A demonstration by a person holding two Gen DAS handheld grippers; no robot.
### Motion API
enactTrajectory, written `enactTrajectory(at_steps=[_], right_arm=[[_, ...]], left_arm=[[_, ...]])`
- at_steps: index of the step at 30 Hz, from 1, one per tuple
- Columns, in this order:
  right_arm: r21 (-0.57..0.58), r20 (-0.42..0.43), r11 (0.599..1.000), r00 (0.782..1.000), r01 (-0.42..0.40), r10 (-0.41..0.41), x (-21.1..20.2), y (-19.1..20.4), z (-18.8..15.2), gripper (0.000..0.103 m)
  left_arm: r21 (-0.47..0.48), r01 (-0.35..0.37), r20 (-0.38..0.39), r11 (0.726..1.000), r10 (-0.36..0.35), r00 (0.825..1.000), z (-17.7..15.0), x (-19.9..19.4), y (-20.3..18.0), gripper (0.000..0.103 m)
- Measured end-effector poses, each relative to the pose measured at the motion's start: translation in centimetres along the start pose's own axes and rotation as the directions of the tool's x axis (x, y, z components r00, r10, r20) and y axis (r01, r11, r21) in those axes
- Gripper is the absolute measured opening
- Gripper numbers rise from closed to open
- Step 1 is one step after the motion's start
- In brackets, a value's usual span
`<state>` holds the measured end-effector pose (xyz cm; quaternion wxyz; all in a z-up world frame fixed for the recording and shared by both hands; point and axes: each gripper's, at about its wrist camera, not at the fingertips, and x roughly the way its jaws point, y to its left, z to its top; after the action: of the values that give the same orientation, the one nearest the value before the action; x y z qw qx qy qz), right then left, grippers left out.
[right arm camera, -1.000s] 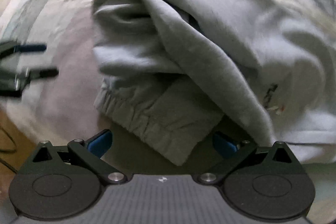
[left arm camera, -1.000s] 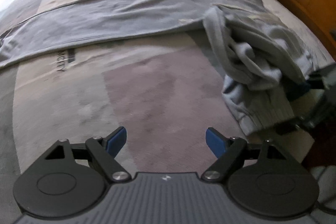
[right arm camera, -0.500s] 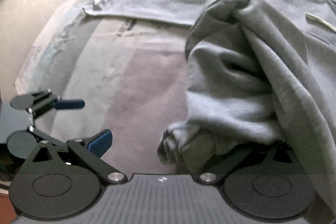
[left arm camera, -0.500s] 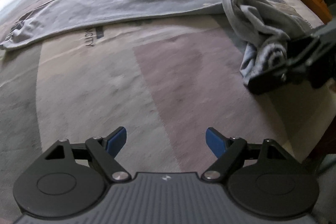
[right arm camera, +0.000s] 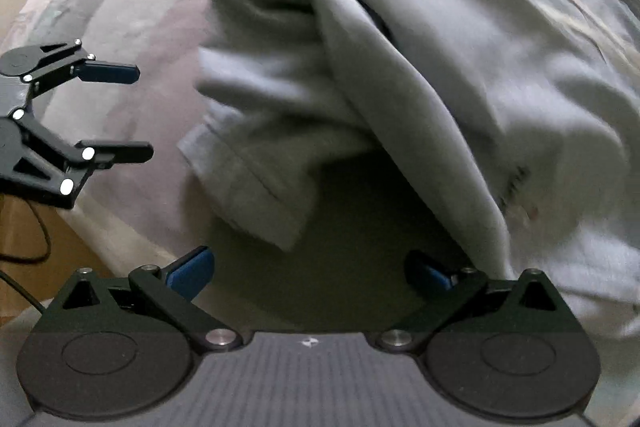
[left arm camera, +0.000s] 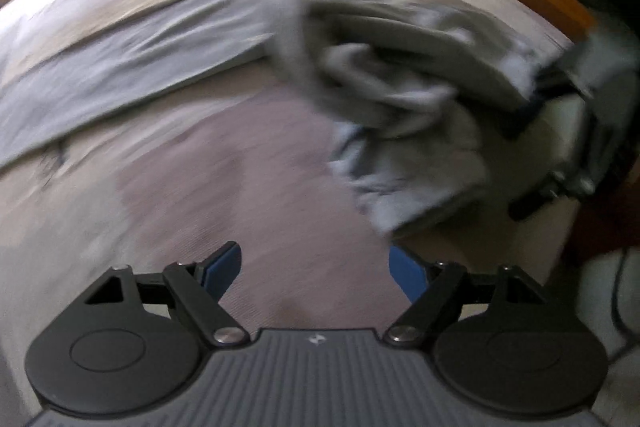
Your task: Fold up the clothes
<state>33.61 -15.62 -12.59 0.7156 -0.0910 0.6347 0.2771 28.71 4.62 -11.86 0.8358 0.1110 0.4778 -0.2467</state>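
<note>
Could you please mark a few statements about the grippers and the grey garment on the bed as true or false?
1. The left gripper is open with nothing between its fingers. True.
2. The right gripper is clamped on the grey garment. False: its jaws stand open, with the cloth lying ahead of them.
3. One end of the garment is bunched in a heap while a long part lies stretched across the bed. True.
4. The garment is neatly folded into a square. False: it is crumpled.

Dim light, motion blur, fisheye-warped edges.
</note>
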Motion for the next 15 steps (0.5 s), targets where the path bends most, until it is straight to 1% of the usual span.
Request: enactTrajectory(at_steps=[2, 3, 4, 7, 9, 10, 11, 12, 14, 15], right_arm=[[0.021, 0.004, 1.0, 1.0, 0.002, -0.002, 0.0, -0.6, -0.3, 0.103], [0.033, 0.012, 0.999, 1.0, -0.004, 0.003, 0.0, -0.9, -0.3, 0.103], [0.044, 0.02, 0.999, 1.0, -0.009, 0.009, -0.1, -1.1, -0.4, 0.103], [0.078, 0.043, 0.996, 0.999, -0.031, 0.028, -0.1, -1.7, -0.4, 0.103], [0.091, 0.053, 0.995, 0.998, -0.043, 0.038, -0.2, -1.9, -0.6, 0.103], [0.096, 0.058, 0.994, 0.997, -0.047, 0.042, -0.2, -2.0, -0.7, 0.103], [0.1, 0.06, 0.994, 0.997, -0.05, 0.044, -0.2, -2.2, -0.8, 0.103], [0.102, 0.06, 0.993, 0.997, -0.052, 0.046, -0.2, -2.4, -1.0, 0.103], [0.107, 0.06, 0.993, 0.997, -0.055, 0.049, -0.3, -2.8, -1.4, 0.103], [0.113, 0.061, 0.992, 0.997, -0.056, 0.049, -0.3, -3.0, -1.6, 0.103]], left_arm=[[0.097, 0.007, 0.002, 0.995, -0.007, 1.0, 0.3, 0.5, -1.8, 0.077], [0.133, 0.01, 0.003, 0.991, -0.01, 1.0, 0.4, 0.7, -2.4, 0.073], [0.162, 0.007, 0.004, 0.987, -0.008, 1.0, 0.5, 0.9, -3.0, 0.073], [0.212, 0.02, -0.012, 0.977, -0.018, 1.0, 1.0, 1.6, -4.0, 0.073], [0.217, 0.032, -0.022, 0.976, -0.028, 0.999, 1.3, 1.9, -4.2, 0.072], [0.187, 0.043, -0.028, 0.981, -0.039, 0.999, 1.5, 2.0, -4.0, 0.071], [0.138, 0.068, -0.043, 0.988, -0.062, 0.997, 1.7, 2.1, -3.7, 0.071], [0.075, 0.104, -0.06, 0.992, -0.1, 0.993, 1.8, 2.1, -3.2, 0.071], [-0.052, 0.149, -0.074, 0.988, -0.152, 0.986, 1.6, 2.1, -1.9, 0.071], [-0.088, 0.15, -0.077, 0.985, -0.157, 0.985, 1.4, 2.0, -1.4, 0.07]])
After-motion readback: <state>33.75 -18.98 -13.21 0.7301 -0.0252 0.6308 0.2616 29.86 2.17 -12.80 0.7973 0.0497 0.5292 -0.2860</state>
